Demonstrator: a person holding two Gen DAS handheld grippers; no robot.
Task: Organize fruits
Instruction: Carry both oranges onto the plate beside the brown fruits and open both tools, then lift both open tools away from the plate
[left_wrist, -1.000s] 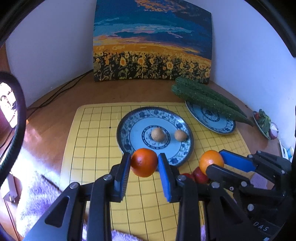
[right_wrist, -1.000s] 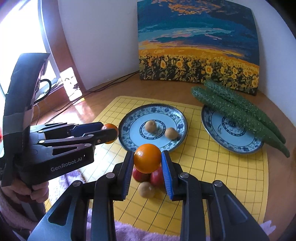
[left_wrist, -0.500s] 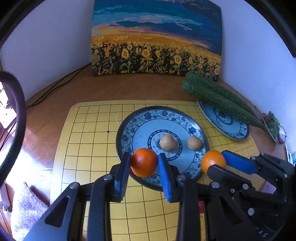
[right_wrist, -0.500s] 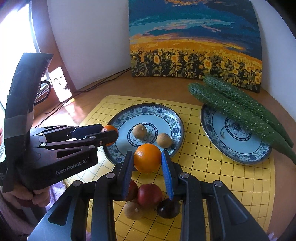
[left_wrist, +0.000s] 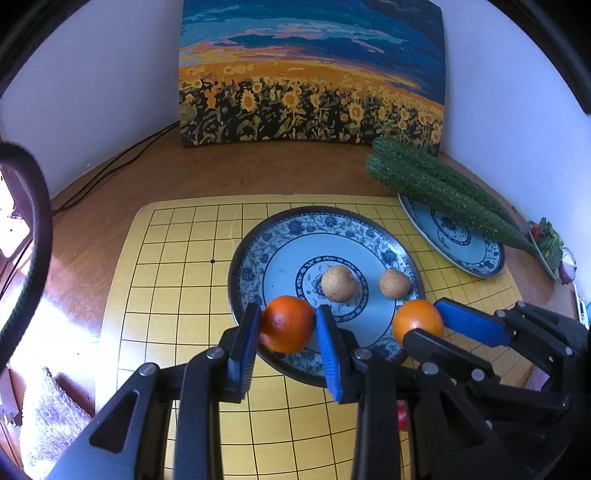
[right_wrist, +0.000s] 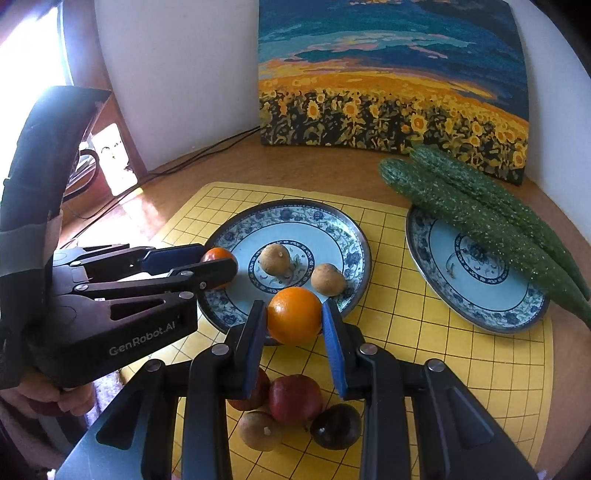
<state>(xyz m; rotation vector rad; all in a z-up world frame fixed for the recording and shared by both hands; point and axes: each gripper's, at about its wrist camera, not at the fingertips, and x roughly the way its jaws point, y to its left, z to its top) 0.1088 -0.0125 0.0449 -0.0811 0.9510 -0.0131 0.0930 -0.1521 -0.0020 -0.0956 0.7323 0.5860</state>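
Observation:
My left gripper (left_wrist: 288, 328) is shut on a dark orange (left_wrist: 288, 323) above the near rim of a blue-patterned plate (left_wrist: 273, 236). My right gripper (right_wrist: 294, 317) is shut on a lighter orange (right_wrist: 294, 314) above the same plate's (right_wrist: 332, 225) near edge. Two small brown fruits (left_wrist: 338, 282) (left_wrist: 394, 283) lie on the plate; they also show in the right wrist view (right_wrist: 275, 258) (right_wrist: 328, 278). Red, dark and brown fruits (right_wrist: 294, 397) lie on the yellow mat (right_wrist: 424, 350) below my right gripper.
A second patterned plate (right_wrist: 476, 295) at the right carries two long cucumbers (right_wrist: 480, 218). A sunflower painting (left_wrist: 310, 74) leans on the back wall. Cables (left_wrist: 110, 166) run along the wooden table at the back left.
Both grippers have moved forward with their oranges, from over the mat and loose fruits to over the near edge of the left plate.

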